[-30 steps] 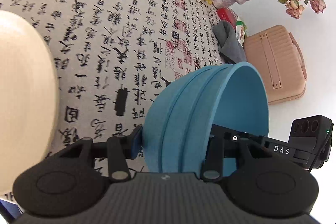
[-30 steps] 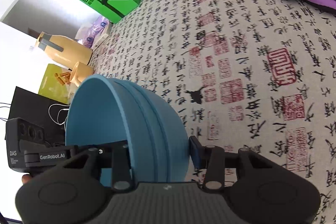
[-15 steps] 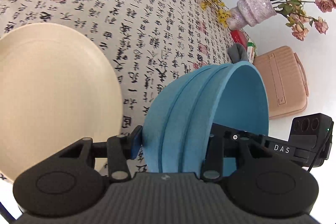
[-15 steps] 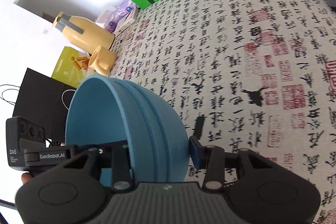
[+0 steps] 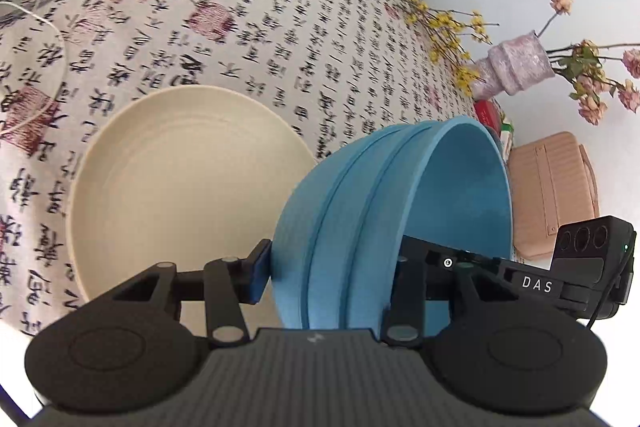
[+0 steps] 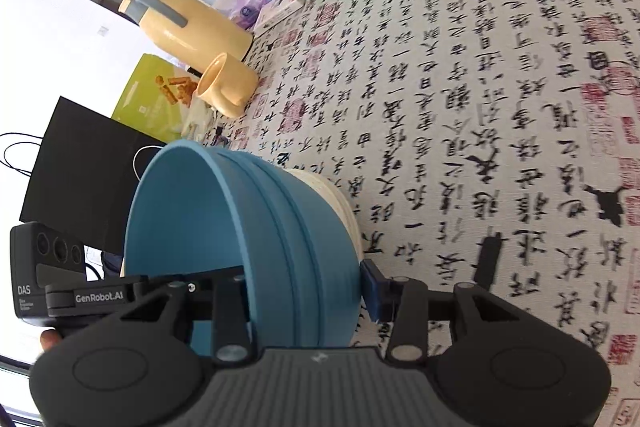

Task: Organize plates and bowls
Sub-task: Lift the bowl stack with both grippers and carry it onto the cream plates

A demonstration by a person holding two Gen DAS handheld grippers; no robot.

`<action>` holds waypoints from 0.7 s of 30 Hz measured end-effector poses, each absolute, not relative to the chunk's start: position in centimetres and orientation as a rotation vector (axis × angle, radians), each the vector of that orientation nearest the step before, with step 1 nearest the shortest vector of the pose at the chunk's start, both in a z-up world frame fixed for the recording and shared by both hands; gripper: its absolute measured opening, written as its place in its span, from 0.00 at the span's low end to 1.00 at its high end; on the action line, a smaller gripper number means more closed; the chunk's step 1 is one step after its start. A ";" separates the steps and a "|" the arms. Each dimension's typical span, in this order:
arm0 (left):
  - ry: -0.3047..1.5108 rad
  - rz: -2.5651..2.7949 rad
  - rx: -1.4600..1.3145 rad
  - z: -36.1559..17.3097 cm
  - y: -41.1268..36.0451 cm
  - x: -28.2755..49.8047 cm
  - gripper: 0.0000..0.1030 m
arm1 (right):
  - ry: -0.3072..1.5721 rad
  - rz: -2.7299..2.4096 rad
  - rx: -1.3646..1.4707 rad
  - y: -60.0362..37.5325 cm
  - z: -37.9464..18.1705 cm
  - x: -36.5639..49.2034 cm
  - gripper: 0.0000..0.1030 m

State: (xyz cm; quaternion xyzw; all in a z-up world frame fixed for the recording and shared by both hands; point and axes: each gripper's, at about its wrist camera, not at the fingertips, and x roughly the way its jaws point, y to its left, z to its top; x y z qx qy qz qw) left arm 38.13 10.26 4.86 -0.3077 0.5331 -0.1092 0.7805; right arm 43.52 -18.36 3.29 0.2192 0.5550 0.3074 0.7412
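Two handheld grippers share one load: a stack of blue bowls, nested and tipped on edge, carried above a table covered with a calligraphy-print tablecloth. The left gripper clamps the stack's wall on one side, one finger against the outside and the other reaching inside the rim; the right gripper clamps the opposite side the same way, so both sets of jaws are closed on the bowls at a middling width. A cream plate lies flat on the cloth, below and to the left of the stack in the left wrist view, partly hidden behind the blue wall. Judging by this, the bowls hang just beside and above the plate, likely their landing spot.
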 end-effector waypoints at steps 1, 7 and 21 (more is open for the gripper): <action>1.153 -0.228 -0.667 4.8 10.6 38.1 0.44 | 1.222 0.678 0.480 -17.9 3.2 43.6 0.40; 1.162 -0.208 -0.692 3.9 12.9 38.2 0.44 | 1.257 0.691 0.472 -15.2 2.5 44.3 0.40; 1.212 -0.172 -0.731 1.9 16.0 38.4 0.45 | 1.318 0.695 0.452 -11.5 0.7 45.0 0.40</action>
